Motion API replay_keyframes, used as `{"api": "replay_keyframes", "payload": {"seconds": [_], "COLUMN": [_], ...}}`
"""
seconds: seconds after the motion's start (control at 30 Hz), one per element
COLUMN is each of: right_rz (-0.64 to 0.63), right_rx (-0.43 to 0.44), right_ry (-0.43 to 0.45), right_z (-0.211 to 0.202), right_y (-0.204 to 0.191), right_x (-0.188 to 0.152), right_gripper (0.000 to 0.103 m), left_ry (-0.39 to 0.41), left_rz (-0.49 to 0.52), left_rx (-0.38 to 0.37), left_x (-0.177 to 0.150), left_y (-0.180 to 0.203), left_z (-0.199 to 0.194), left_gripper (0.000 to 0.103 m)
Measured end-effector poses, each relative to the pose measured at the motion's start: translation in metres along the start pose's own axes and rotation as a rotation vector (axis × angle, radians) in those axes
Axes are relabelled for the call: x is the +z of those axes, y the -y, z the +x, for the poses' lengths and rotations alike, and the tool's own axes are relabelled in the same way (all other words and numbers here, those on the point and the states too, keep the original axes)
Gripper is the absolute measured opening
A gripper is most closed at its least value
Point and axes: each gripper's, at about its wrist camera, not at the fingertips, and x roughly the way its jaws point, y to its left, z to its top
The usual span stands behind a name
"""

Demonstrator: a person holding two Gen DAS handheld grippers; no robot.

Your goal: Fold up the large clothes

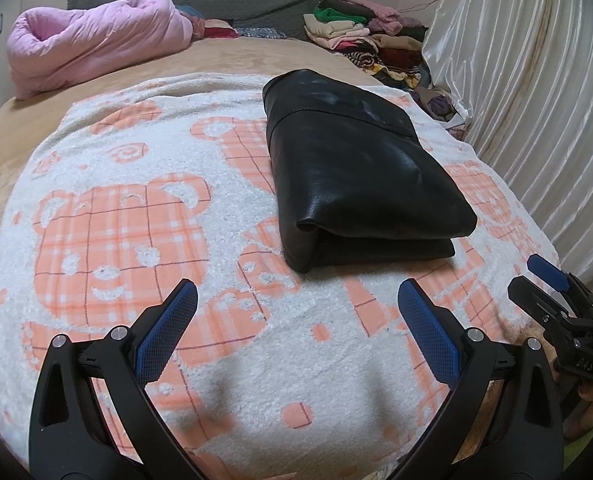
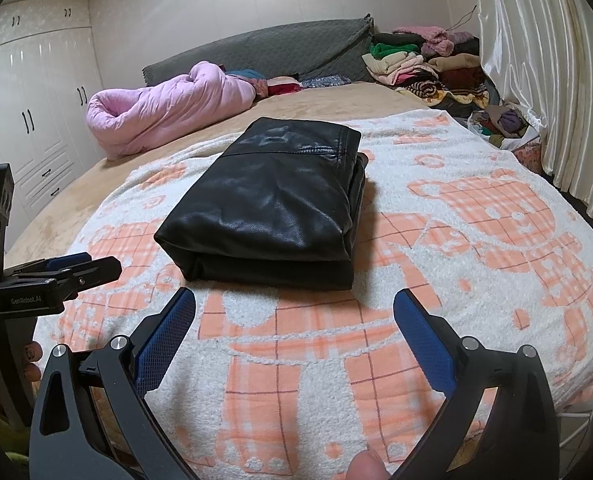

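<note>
My left gripper [image 1: 296, 300] and my right gripper [image 2: 294, 300] hang over the blanket [image 1: 144, 216], both with jaws spread wide and holding nothing. Just ahead lies the black jacket [image 2: 272, 204], folded into a neat block on the blanket. Farther back are a pink quilt [image 2: 164, 108] and a clothes pile [image 2: 424, 68] by the curtain [image 1: 536, 80].

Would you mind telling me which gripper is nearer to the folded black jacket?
Roughly equal. The left gripper hovers open before the jacket's left corner, the right gripper open before its right.
</note>
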Motion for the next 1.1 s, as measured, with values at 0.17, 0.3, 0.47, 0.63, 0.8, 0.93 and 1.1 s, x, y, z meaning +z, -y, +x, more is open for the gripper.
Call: {"api": "replay_keyframes", "payload": {"seconds": [0.17,0.3,0.47,0.63,0.8,0.93,1.1], "right_rz": [0.002,-0.001,-0.001,0.0,0.001,0.016,0.102], "right_rx": [0.001,0.0,0.001,-0.002,0.0,-0.002,-0.036], "right_ry": [-0.001,-0.001,-0.002,-0.001,-0.001,0.0,0.025], "right_z": [0.0,0.0,0.0,0.0,0.001,0.0,-0.009], "right_y": [0.0,-0.001,-0.002,-0.002,-0.002,0.003,0.037], "right_x": [0.0,0.0,0.0,0.0,-0.001,-0.001,0.001], "right_gripper": [0.099,0.099,0.099,0.099,0.099,0.099,0.099], "left_ry": [-0.001,-0.009,-0.015,-0.017,-0.028,-0.052,-0.047], "left_rz": [-0.001,-0.002,0.001,0.001,0.016,-0.016,-0.058], "left_rx": [0.0,0.014,0.019,0.017,0.058,0.026,0.062], "left_x": [0.0,-0.001,-0.002,-0.002,-0.002,-0.004,-0.001], "left_y": [0.0,0.0,0.001,0.002,0.004,-0.004,-0.02], "left_z": [0.0,0.001,0.001,0.002,0.004,0.008,0.01], "left_gripper": [0.094,0.094,0.094,0.094,0.094,0.094,0.094]}}
